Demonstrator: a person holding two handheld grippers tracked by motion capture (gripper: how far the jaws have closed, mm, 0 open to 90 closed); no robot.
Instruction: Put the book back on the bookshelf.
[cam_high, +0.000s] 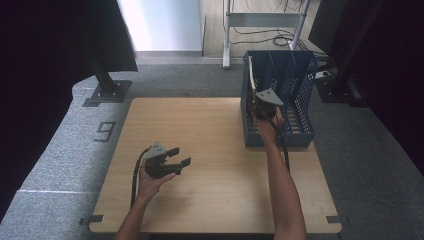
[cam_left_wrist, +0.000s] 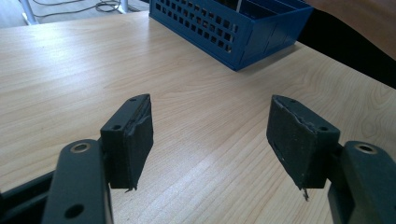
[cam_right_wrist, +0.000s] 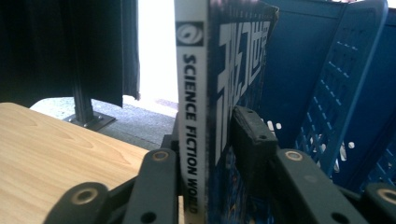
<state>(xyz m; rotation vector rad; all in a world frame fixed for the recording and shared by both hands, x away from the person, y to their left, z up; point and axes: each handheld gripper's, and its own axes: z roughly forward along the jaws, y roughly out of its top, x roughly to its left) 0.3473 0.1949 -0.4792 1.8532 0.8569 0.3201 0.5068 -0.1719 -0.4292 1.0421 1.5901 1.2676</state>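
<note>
Pinching a thin magazine (cam_right_wrist: 198, 93) upright by its spine, the right gripper (cam_high: 263, 106) is reaching into the blue file rack (cam_high: 300, 125); clipping a divider could twist it loose. The left gripper (cam_high: 170, 161) is hovering over the worktop (cam_high: 210, 150), fingers (cam_left_wrist: 130, 140) wide apart and empty.

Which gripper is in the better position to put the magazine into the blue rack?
The right gripper, probably. Its jaws are shut on the magazine, upright at the blue file rack. The left gripper hangs open over the table, holding nothing.
</note>
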